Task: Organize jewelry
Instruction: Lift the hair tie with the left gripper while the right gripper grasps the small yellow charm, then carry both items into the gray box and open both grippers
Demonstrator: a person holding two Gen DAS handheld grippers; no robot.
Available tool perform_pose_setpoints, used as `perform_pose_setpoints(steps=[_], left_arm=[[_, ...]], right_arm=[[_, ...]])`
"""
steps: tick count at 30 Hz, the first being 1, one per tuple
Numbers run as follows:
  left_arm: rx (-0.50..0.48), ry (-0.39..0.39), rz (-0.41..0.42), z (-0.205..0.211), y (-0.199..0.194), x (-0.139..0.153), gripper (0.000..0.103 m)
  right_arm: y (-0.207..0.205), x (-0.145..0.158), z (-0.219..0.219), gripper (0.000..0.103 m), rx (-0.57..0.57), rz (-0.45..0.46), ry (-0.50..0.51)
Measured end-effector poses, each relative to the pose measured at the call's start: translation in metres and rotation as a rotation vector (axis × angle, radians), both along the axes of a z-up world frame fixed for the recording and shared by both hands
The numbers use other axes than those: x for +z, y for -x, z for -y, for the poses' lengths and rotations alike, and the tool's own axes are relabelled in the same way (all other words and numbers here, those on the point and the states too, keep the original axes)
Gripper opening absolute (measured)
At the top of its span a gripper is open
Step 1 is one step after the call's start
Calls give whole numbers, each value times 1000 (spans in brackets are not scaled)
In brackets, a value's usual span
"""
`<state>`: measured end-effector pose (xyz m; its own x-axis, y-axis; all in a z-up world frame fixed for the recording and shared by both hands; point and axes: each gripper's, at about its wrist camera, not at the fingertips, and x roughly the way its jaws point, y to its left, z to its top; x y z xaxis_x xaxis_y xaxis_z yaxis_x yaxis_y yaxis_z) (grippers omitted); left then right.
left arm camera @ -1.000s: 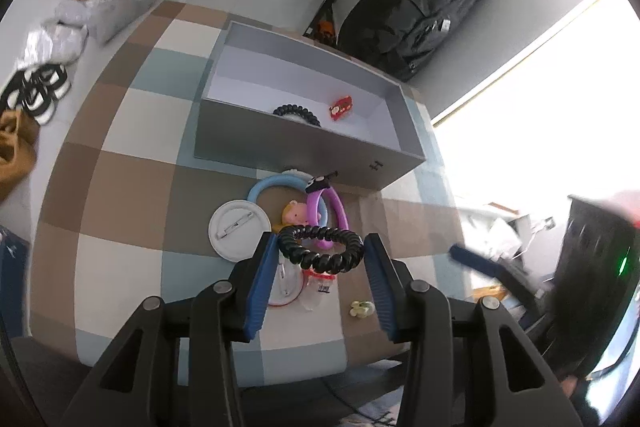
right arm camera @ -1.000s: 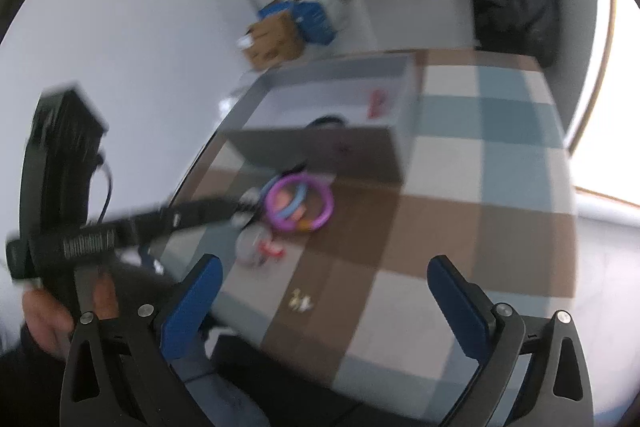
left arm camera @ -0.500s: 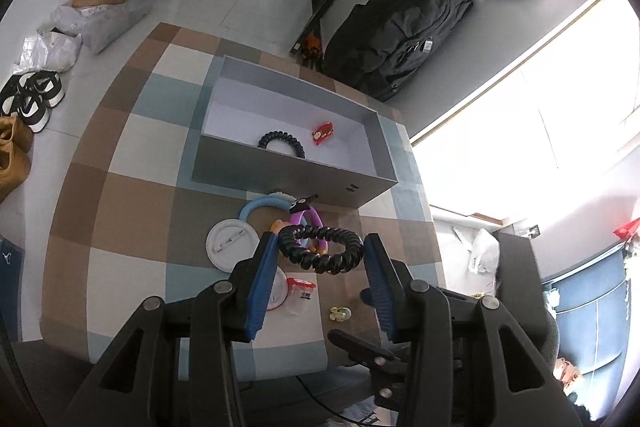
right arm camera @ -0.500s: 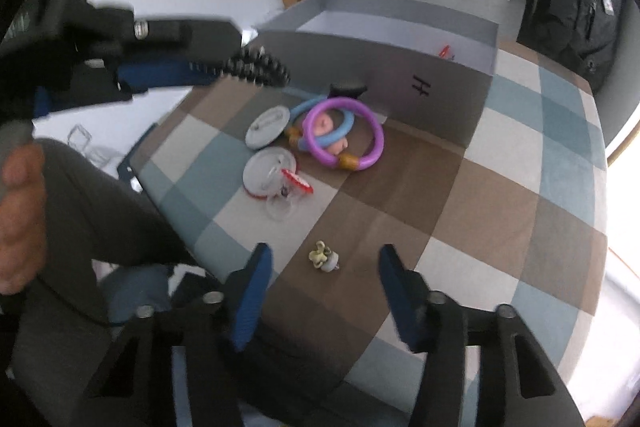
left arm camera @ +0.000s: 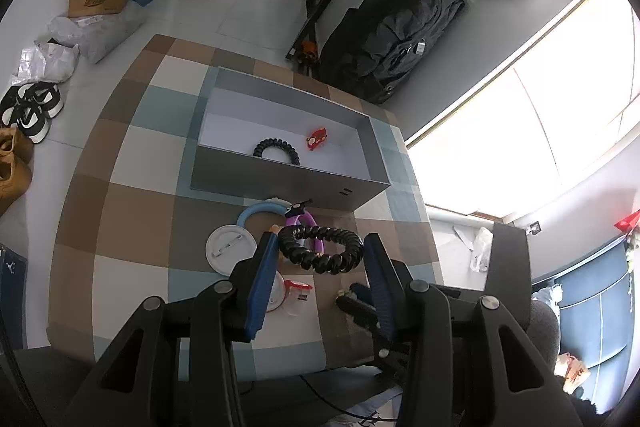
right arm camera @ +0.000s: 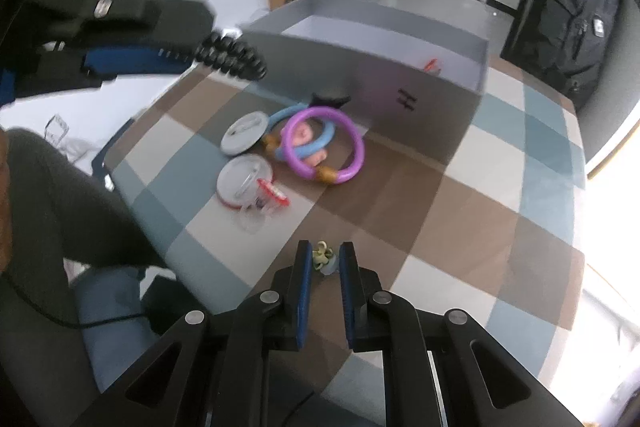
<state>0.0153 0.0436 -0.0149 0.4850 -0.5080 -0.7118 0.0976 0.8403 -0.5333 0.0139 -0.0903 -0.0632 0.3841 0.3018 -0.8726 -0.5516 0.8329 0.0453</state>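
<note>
The right claw (right arm camera: 325, 259) has narrowed around the small yellow-green charm (right arm camera: 322, 254).

Counts, placed relative to the grey box (left arm camera: 280, 183):
- 2 black spiral hair ties are seen: one (left arm camera: 277, 149) inside the box, one (left arm camera: 321, 254) held up in front of it.
- 1 red clip (left arm camera: 317, 139) inside.
- 2 bangles in front: blue (right arm camera: 308, 143), purple (right arm camera: 325, 146).
- 2 round badges (right arm camera: 245, 127) (right arm camera: 245, 183) in front.
- 1 small pale-green piece (right arm camera: 322, 254) farther out.
</note>
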Motion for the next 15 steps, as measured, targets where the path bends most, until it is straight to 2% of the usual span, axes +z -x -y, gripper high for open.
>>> perform_pose_setpoints(steps=[7,15], left_arm=[[-2,21,-1,0,-1,4,38],[15,9,30,-5,-12,12,38]], right_arm=[[-10,25,12,12,-47,43,-108],[-32,56,22,12,-99,83,-238]])
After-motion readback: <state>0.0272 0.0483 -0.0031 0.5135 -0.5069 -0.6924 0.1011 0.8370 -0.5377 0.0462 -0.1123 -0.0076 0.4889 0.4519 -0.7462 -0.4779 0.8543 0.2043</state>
